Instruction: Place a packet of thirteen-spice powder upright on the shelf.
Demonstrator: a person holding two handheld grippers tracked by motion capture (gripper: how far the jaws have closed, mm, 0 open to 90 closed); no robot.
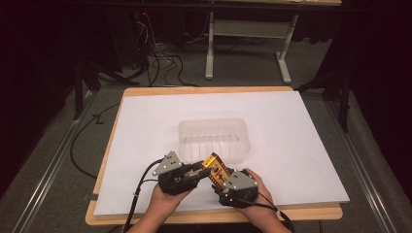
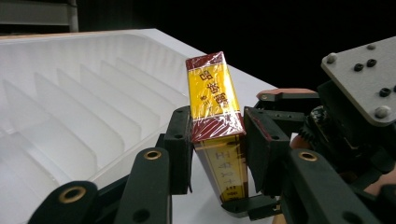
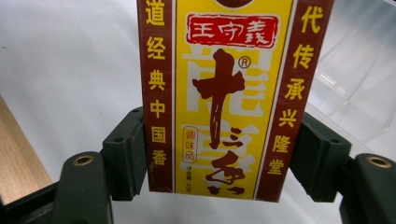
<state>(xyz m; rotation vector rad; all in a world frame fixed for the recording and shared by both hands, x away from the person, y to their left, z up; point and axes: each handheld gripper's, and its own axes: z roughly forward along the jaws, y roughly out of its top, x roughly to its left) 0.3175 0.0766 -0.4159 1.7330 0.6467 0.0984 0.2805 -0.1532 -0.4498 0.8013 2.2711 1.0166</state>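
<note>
In the left gripper view we see our left gripper [image 2: 217,140] with its black pads pinching the narrow sides of a yellow and dark-red cellophane-wrapped carton with red characters [image 2: 215,105], which stands tilted between them. The carton's lower end sits in the jaws of the right gripper [image 2: 261,205] coming in from the right of that view, though how that hold looks from there is partly cut off by the frame's bottom edge. In the right gripper view our right gripper [image 3: 224,163] clamps the carton across its broad printed face, a pad pressed on each dark-red border; the carton's top runs out of the frame. From the high view we find both grippers meeting near the front of the table, the left gripper [image 1: 193,174] and right gripper [image 1: 222,184] with the carton [image 1: 216,170] raised between them, its small print unreadable there. Just behind the carton lies a clear ribbed plastic tray [image 1: 214,138] on a white sheet [image 1: 291,145] covering the light wooden table [image 1: 214,216]. Our hands partly hide the gripper bodies.
</note>
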